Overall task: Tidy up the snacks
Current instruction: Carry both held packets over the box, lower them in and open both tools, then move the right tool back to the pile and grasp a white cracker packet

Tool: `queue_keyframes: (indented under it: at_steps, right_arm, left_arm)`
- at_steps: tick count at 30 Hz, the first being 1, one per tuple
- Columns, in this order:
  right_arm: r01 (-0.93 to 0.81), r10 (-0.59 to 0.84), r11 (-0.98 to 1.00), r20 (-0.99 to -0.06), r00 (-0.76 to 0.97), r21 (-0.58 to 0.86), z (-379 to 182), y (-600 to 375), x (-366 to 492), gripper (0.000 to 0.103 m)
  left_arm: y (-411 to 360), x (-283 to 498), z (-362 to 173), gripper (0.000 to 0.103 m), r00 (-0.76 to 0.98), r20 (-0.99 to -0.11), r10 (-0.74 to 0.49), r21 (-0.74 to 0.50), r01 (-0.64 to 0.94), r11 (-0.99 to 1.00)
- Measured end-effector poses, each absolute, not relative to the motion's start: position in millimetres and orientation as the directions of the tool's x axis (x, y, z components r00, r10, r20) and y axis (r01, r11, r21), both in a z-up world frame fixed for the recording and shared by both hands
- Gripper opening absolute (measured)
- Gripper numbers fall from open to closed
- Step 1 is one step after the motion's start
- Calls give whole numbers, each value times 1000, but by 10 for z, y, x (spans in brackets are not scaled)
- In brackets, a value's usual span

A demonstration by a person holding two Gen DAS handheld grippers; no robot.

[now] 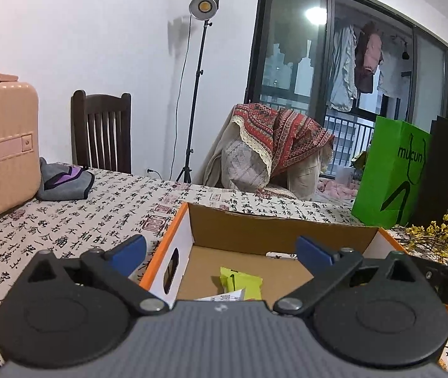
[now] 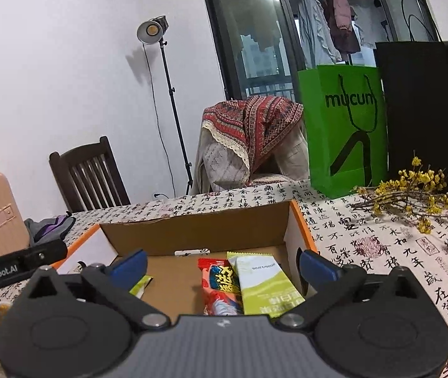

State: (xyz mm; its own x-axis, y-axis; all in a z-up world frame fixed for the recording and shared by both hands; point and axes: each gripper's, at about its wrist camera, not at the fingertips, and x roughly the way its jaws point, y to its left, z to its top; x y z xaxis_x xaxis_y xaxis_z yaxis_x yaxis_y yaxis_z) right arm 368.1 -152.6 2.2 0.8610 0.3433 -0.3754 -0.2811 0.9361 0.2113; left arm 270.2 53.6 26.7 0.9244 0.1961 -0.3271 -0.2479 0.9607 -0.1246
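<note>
Both sets of jaws are seen spread wide and empty, left gripper (image 1: 220, 249) and right gripper (image 2: 222, 267) poised over the cardboard box (image 2: 192, 230). Inside, the red snack (image 2: 220, 289) and green snack (image 2: 264, 286) are lain at 12 o'clock. A thin box wall could be knocked by careless withdrawal, shifting it across the desk (image 2: 381, 245).

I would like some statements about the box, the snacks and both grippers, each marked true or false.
1. Both hand-held grippers are open: left, right. True.
2. The right hand-held gripper holds the red packet. False: the packet lies in the box, nothing between the fingers.
3. A green packet lies beside the red one. True.
4. The box is closed with a lid. False: it is open on top.
5. The green bag stands inside the box. False: it stands on the table behind it.
</note>
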Motion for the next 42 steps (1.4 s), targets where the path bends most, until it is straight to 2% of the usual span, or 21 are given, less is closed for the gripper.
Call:
queue_keyframes:
  at_steps: [8, 17, 32, 42]
  right_arm:
    - [-297, 343, 938, -340, 876, 180, 336, -1545, 3403, 103]
    - [-327, 342, 939, -381, 859, 105, 433, -1620, 2898, 103]
    - [-314, 311, 946, -509, 802, 83, -82, -1828, 2257, 103]
    - [-333, 297, 941, -609, 735, 57, -408, -1781, 2154, 103]
  left_arm:
    - [495, 2419, 607, 103, 937, -305, 169, -143, -221, 965]
    - [518, 2005, 720, 103, 938, -313, 151, -107, -193, 975]
    - [666, 1435, 281, 103, 900, -412, 142, -60, -182, 981]
    - [761, 1204, -118, 103, 865, -488, 118, -77, -177, 981]
